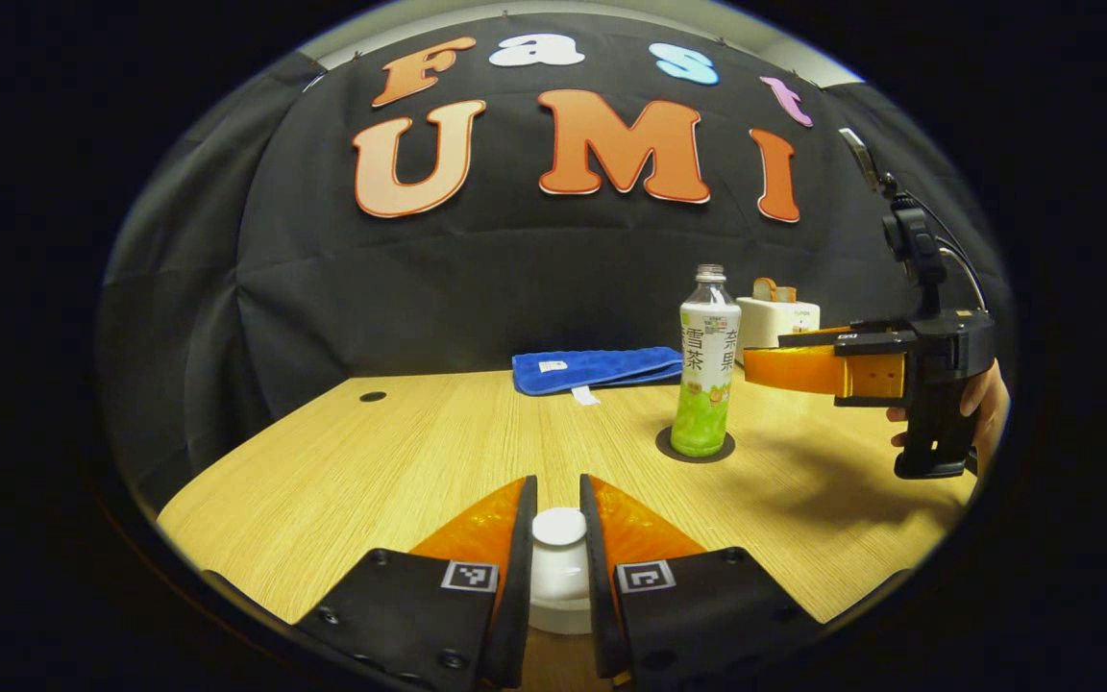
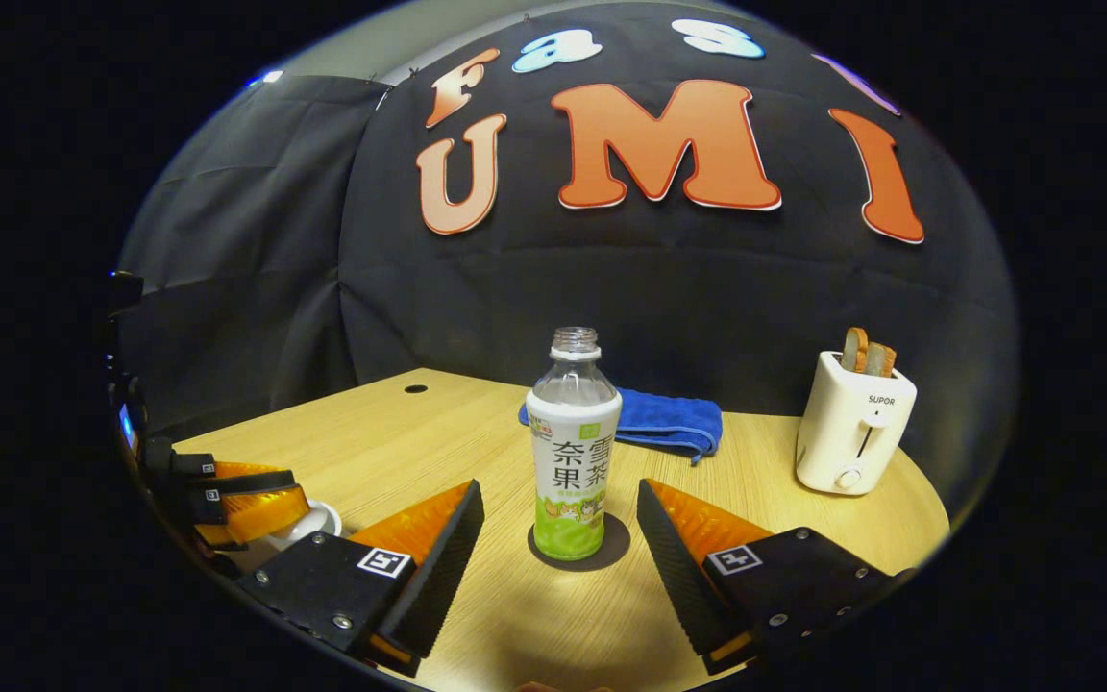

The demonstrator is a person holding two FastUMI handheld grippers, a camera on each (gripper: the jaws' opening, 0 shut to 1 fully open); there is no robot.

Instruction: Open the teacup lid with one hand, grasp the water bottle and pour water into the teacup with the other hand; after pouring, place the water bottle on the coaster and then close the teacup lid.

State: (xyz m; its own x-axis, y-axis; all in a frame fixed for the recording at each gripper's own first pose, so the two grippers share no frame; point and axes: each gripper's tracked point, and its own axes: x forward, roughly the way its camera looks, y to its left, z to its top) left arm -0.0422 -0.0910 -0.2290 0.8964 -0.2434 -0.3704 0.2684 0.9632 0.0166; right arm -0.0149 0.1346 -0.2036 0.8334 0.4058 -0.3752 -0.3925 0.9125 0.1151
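A light wood-grain table [image 2: 477, 615] with a small round hole [image 2: 415, 389] near its far edge carries everything. At its centre a dark round coaster [image 2: 611, 548] lies flat, with an uncapped clear plastic bottle with a green and white label [image 2: 571, 461] upright on it. At one o'clock behind lies a folded blue towel [image 2: 674, 421]; at three o'clock a cream toaster [image 2: 851, 428]; at nine o'clock a white lidded teacup [image 2: 308, 524].

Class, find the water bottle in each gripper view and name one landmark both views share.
Left gripper view: water bottle right of centre, upright on the coaster.
Right gripper view: bottle at centre, beyond the open right gripper.
Shared landmark: blue towel behind it.
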